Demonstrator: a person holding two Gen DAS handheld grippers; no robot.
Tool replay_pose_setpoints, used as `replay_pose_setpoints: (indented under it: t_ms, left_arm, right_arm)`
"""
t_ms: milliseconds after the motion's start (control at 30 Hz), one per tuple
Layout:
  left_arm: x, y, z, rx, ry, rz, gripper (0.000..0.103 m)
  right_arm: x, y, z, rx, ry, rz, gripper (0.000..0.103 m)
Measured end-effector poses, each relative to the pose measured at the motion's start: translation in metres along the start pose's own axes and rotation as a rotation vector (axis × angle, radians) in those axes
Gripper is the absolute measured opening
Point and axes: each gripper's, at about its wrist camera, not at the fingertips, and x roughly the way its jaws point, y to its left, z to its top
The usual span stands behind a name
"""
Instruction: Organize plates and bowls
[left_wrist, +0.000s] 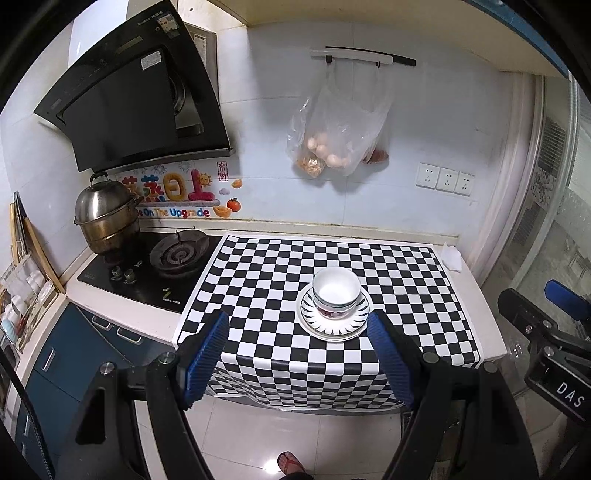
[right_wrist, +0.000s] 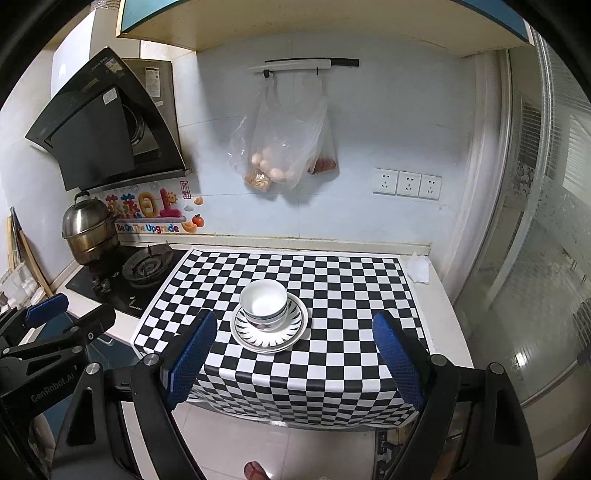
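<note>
A white bowl (left_wrist: 336, 291) (right_wrist: 263, 303) with a patterned outside stands on a plate (left_wrist: 334, 325) (right_wrist: 269, 338) that has a dark ray pattern on its rim. There seem to be two stacked plates under it. They rest near the middle of a black-and-white checked mat (left_wrist: 266, 280) (right_wrist: 347, 295) on the counter. My left gripper (left_wrist: 297, 325) hovers open in front of the counter edge, short of the plate, with nothing between its blue pads. My right gripper (right_wrist: 295, 328) is open too, held back from the stack and empty. The right gripper (left_wrist: 546, 321) shows at the right edge of the left wrist view.
A gas hob (left_wrist: 177, 254) (right_wrist: 146, 264) with a steel steamer pot (left_wrist: 105, 218) (right_wrist: 88, 232) lies left of the mat, under a black hood (left_wrist: 140, 107). Plastic bags (left_wrist: 340, 136) (right_wrist: 284, 147) hang on the back wall. Wall sockets (right_wrist: 406, 182) sit to the right. A person's sandalled foot (left_wrist: 290, 465) is on the floor tiles below.
</note>
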Motion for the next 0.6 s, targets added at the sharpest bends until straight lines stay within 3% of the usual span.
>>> replay_pose_setpoints:
  t_ms: [600]
  left_arm:
    - [0.0032, -0.0067, 0.0055, 0.002, 0.002, 0.01, 0.076]
  right_arm:
    - [0.0058, -0.0028, -0.0015, 0.004, 0.013, 0.008, 0.089]
